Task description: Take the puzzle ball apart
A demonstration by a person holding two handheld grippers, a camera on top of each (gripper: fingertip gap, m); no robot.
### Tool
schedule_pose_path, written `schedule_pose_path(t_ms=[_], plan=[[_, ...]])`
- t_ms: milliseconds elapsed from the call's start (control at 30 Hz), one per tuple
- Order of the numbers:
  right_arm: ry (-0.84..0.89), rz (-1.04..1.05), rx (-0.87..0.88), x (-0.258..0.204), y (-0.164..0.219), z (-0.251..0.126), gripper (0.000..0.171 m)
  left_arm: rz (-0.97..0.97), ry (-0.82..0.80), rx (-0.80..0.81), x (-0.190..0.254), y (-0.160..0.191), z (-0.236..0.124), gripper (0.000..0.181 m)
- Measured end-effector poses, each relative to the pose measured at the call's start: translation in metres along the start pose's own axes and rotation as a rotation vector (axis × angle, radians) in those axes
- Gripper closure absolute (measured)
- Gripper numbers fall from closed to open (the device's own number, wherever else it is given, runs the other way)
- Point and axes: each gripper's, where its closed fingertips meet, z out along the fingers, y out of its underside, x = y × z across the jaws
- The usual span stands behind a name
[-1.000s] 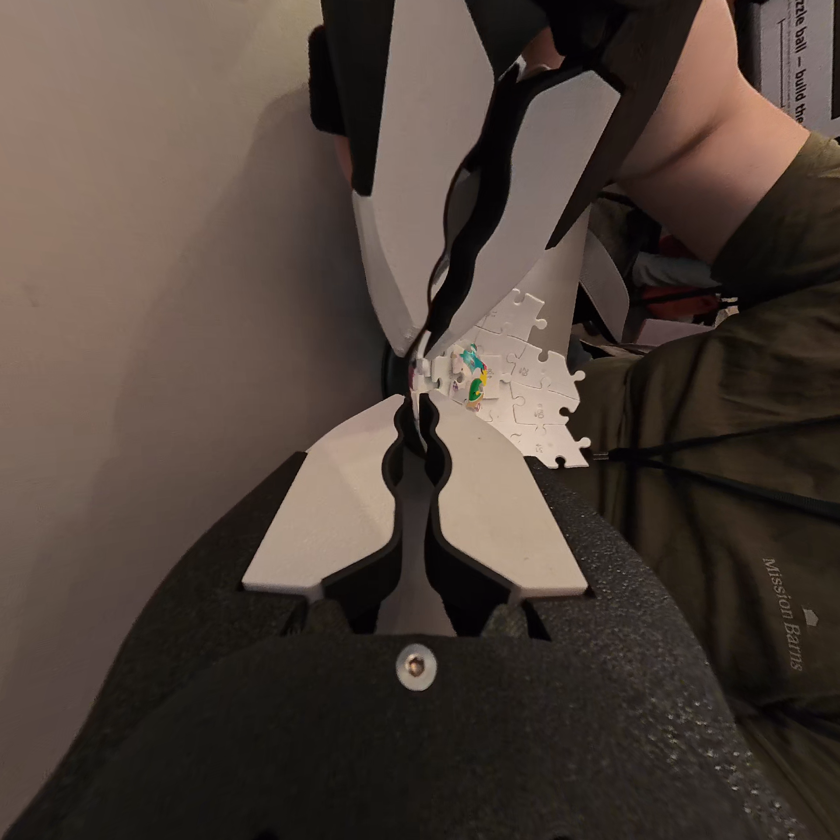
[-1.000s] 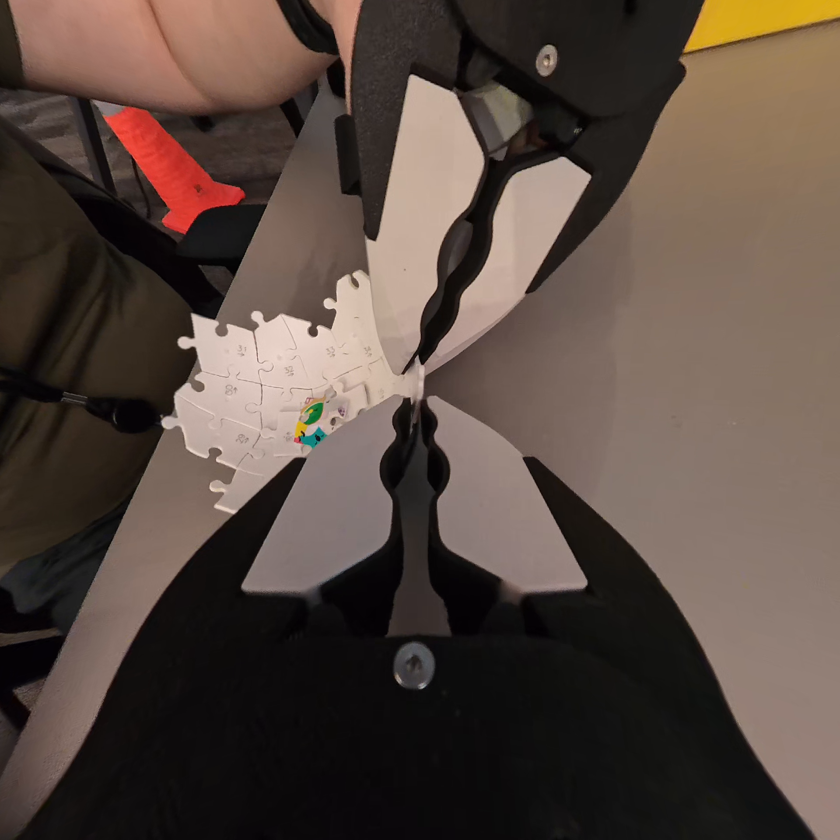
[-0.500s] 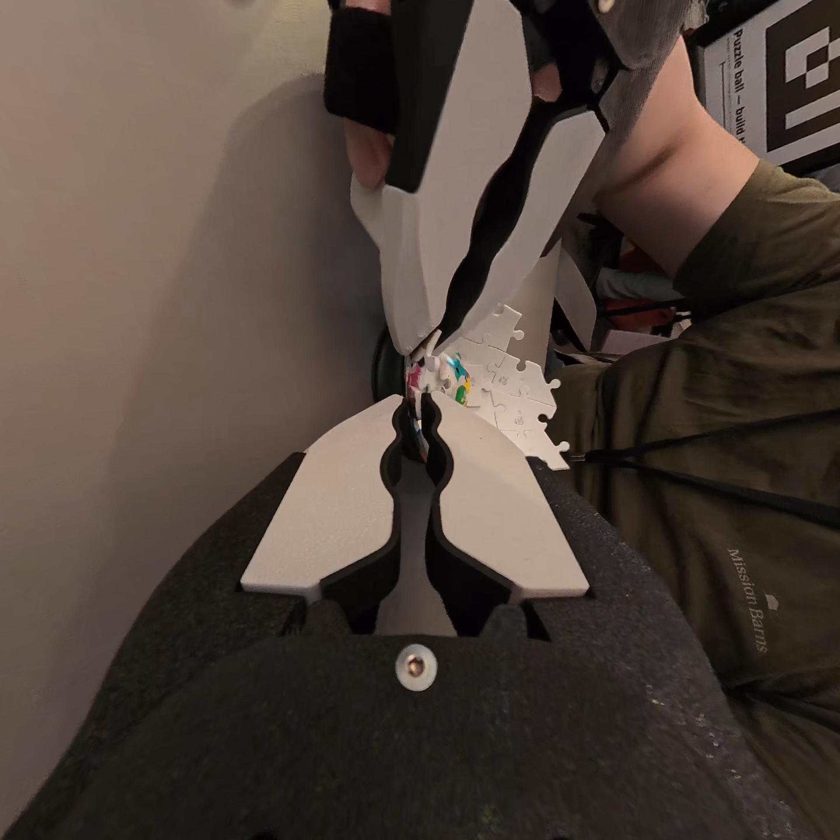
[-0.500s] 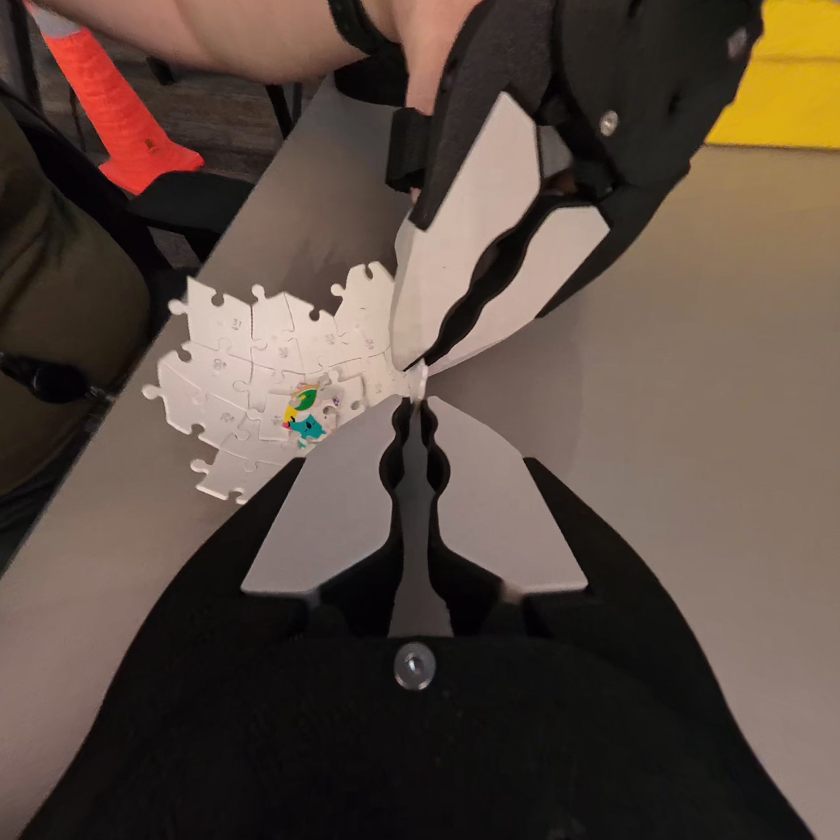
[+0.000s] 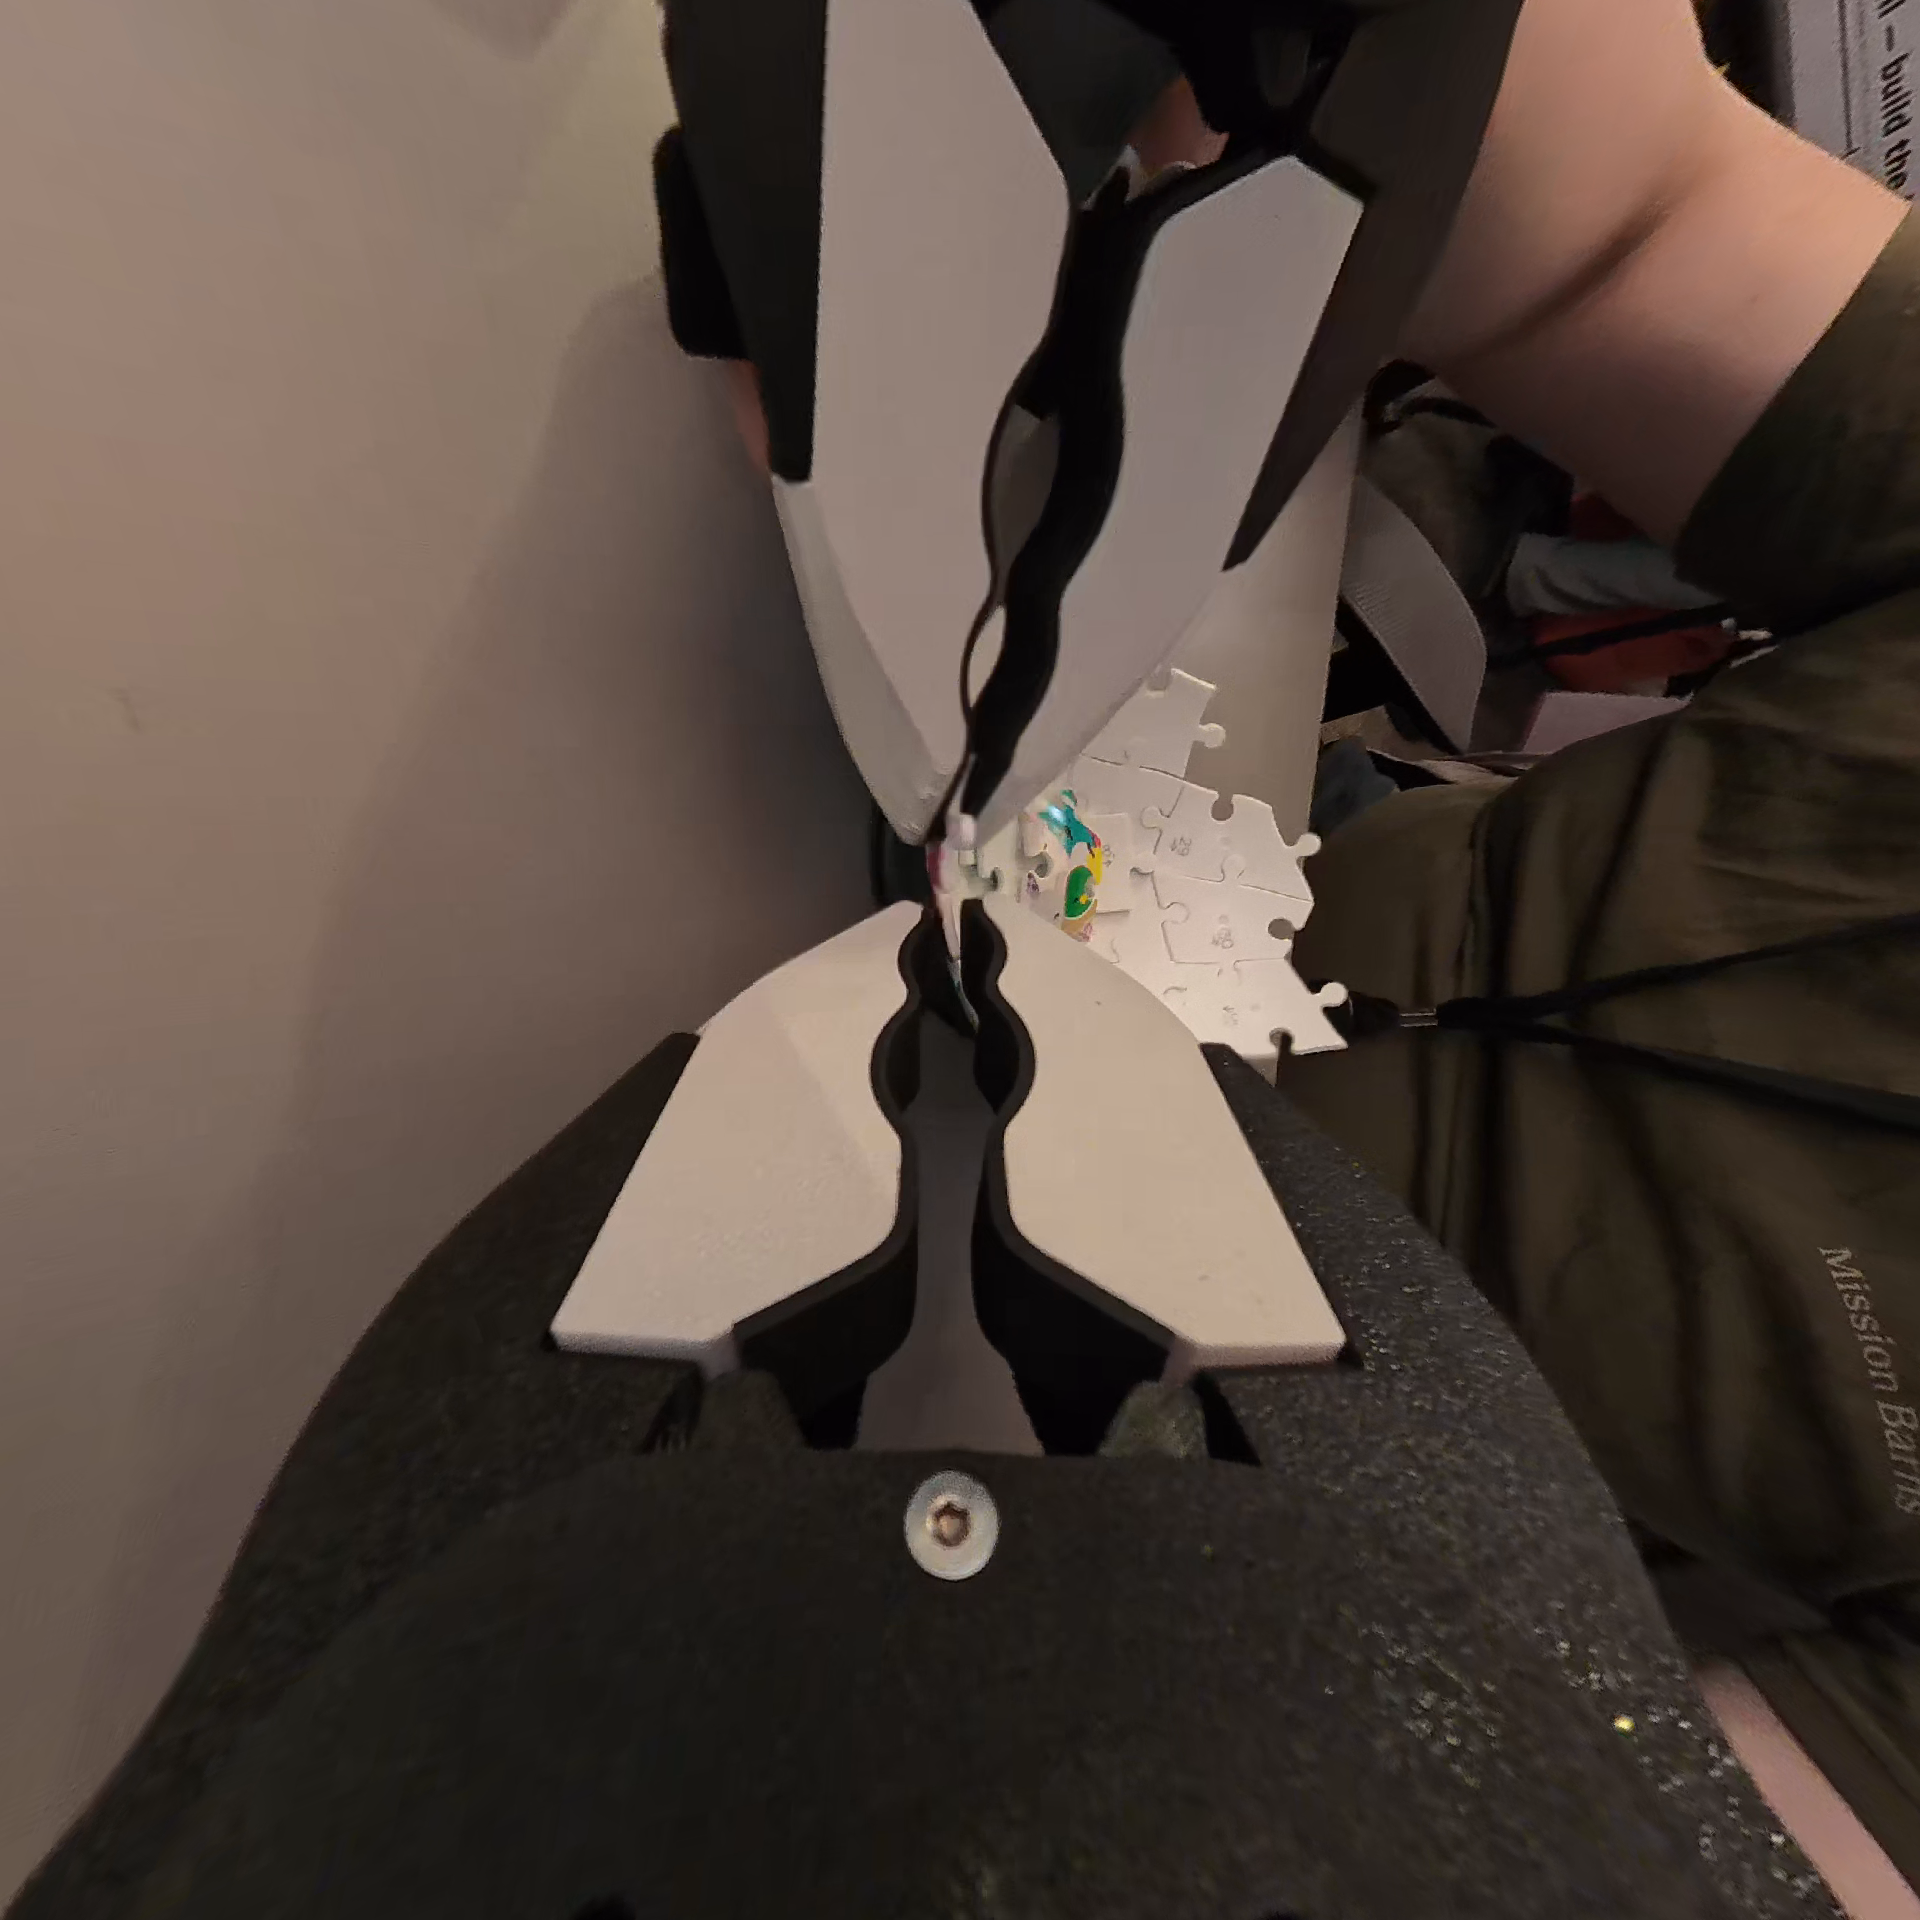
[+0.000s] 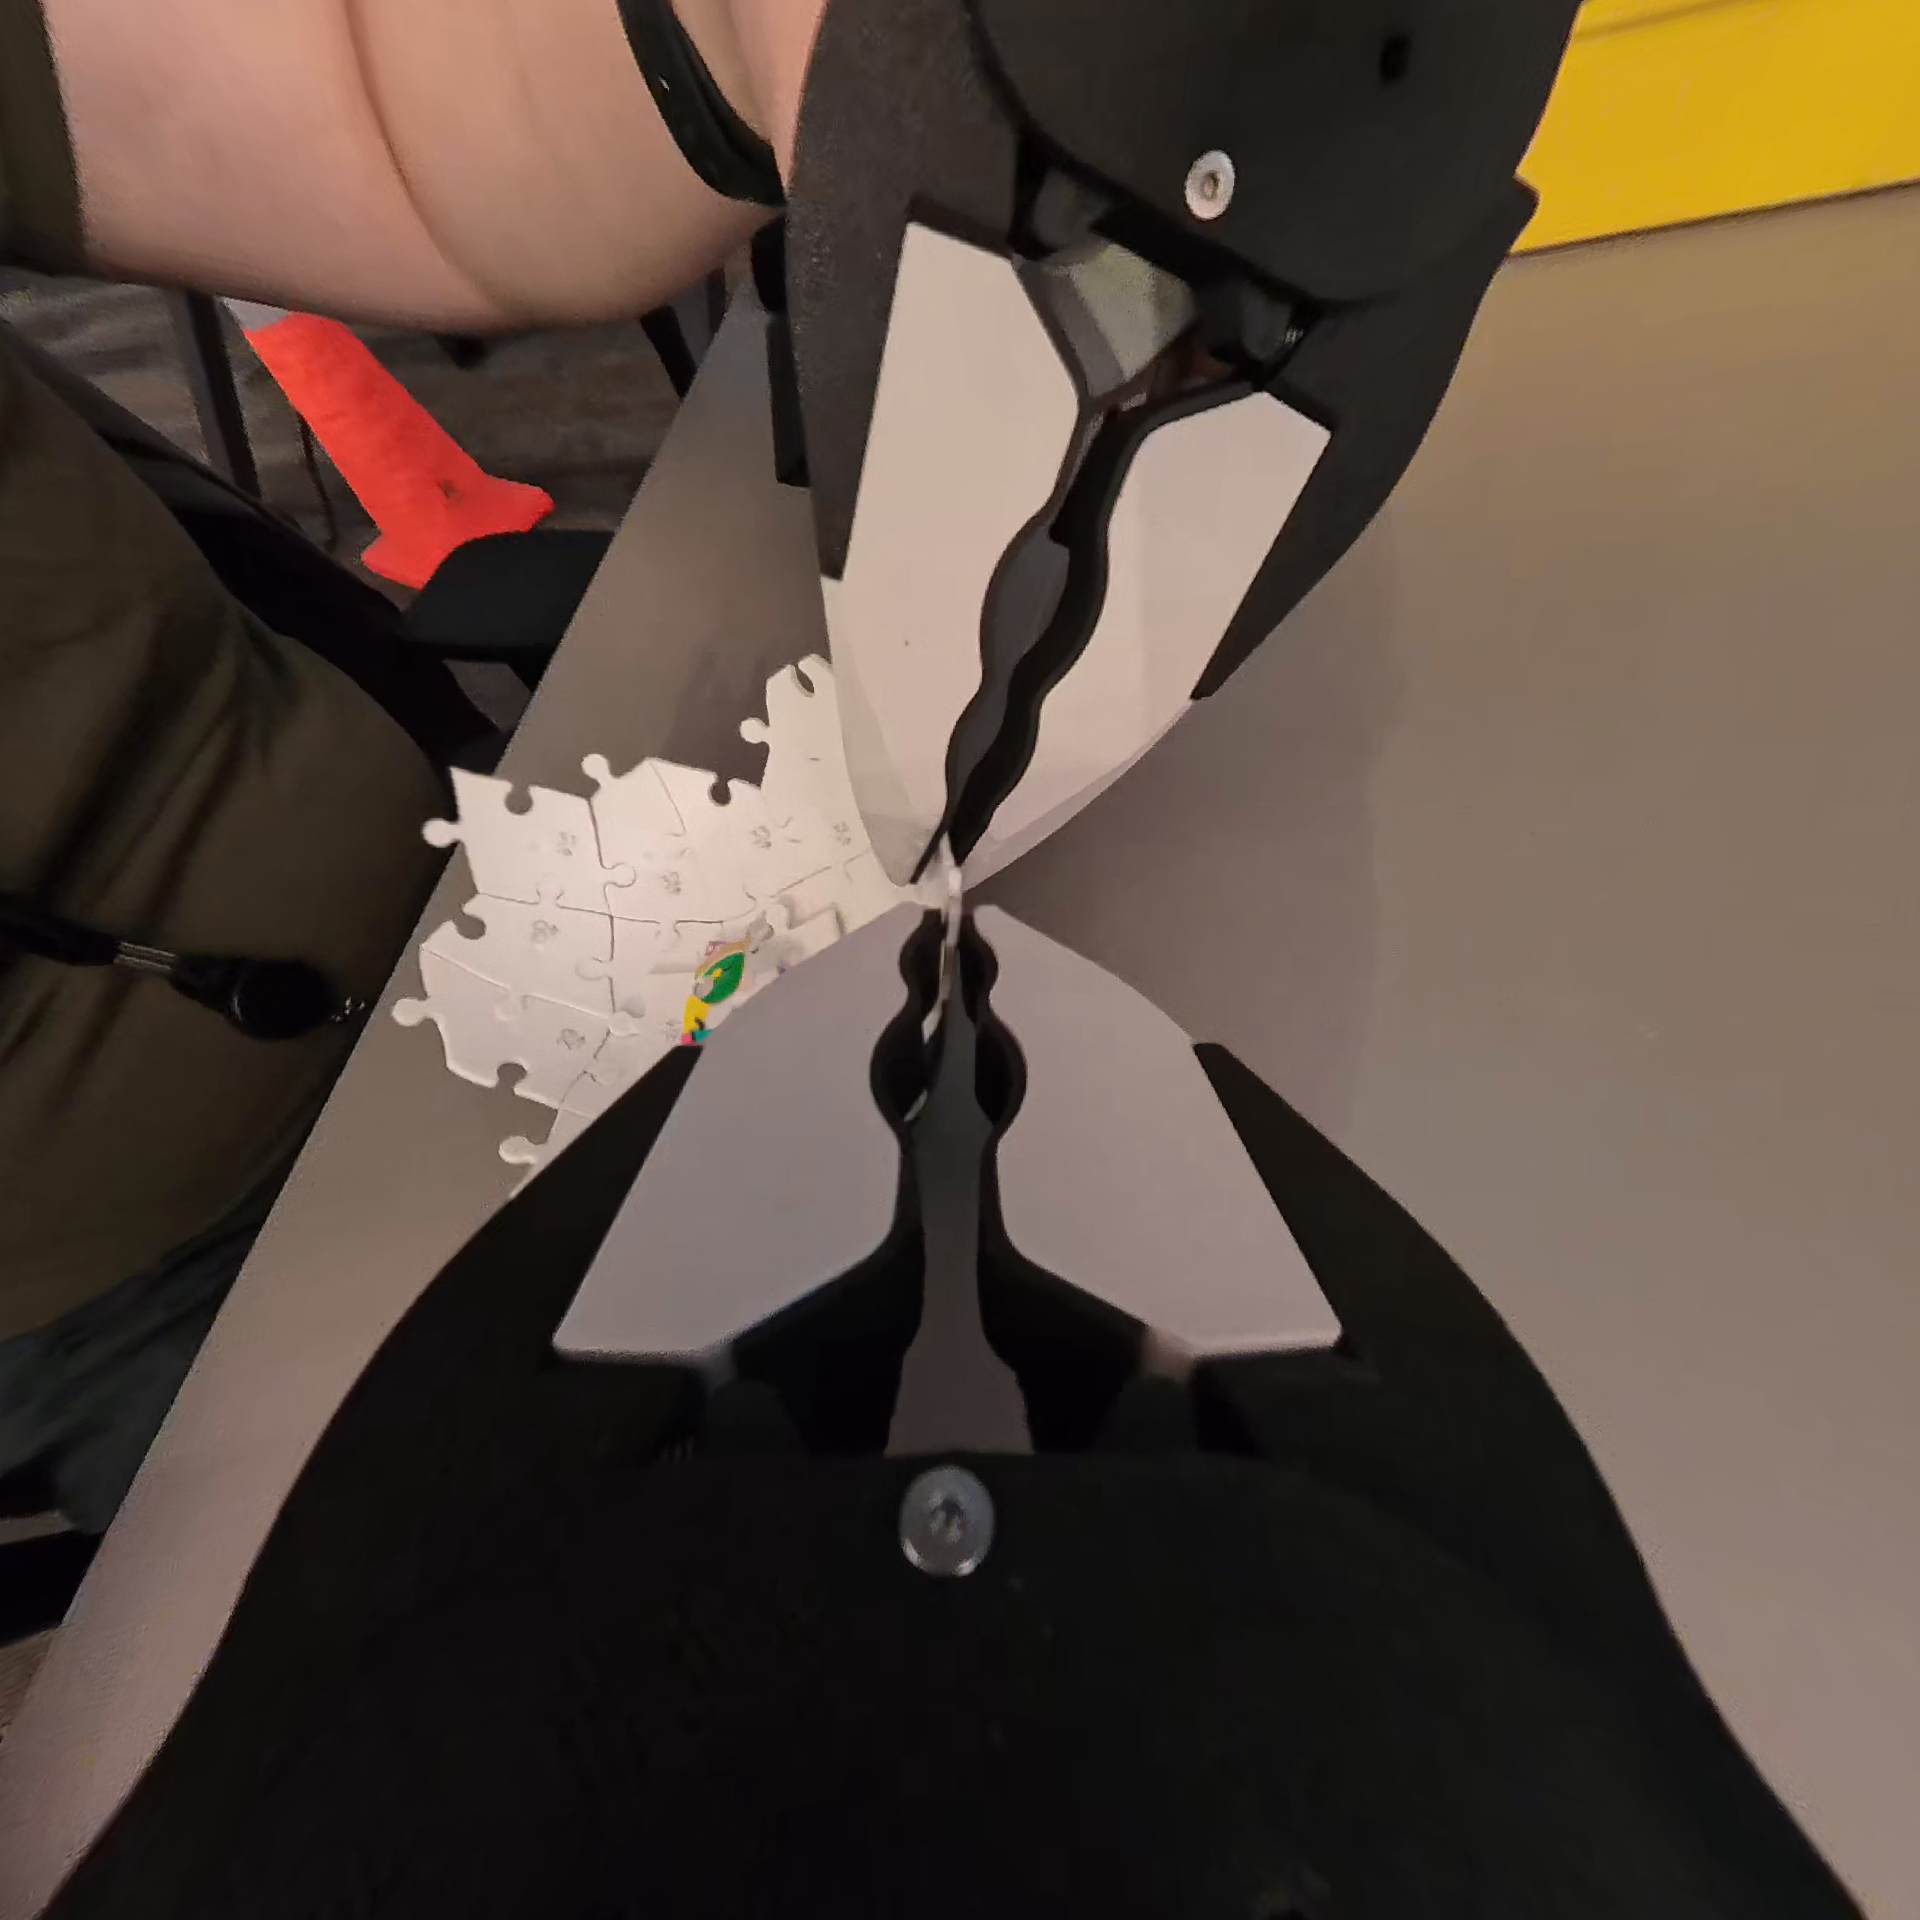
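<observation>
The puzzle ball is a curved white shell of joined pieces (image 6: 582, 914) with a small coloured print (image 6: 722, 977), held in the air over the table edge. It also shows in the left wrist view (image 5: 1216, 914). My left gripper (image 5: 943, 920) is shut on the shell's rim, seen edge-on between its tips. My right gripper (image 6: 945, 925) is shut on the same rim from the opposite side. The tips of both nearly touch: the right gripper (image 5: 961, 821) comes from above in the left wrist view, and the left gripper (image 6: 940, 857) from above in the right wrist view.
A grey table (image 6: 1558, 935) lies below and to the right. An orange object (image 6: 395, 457) and a black chair (image 6: 312, 623) stand beyond its edge. A person in an olive shirt (image 5: 1662, 1143) is close, with a forearm (image 6: 364, 156) above. A yellow surface (image 6: 1714, 104) is at the far right. My left and right fingertips are right by each other.
The two grippers tilted against each other half a second ago and have swung back. The shell rocked with them and is still in one piece. Both grips held.
</observation>
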Motion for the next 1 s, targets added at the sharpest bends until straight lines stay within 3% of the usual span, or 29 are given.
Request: schedule_pose_path(t_ms=[667,1000], plan=[[0.051,-0.22,-0.035,-0.005,0.001,-0.003,0.166,-0.057,0.049,-0.006,-0.001,-0.002,0.001,0.178],[0.018,0.078,-0.002,0.004,0.009,-0.01,0.154,-0.029,0.015,0.071,-0.003,-0.009,-0.007,0.177]])
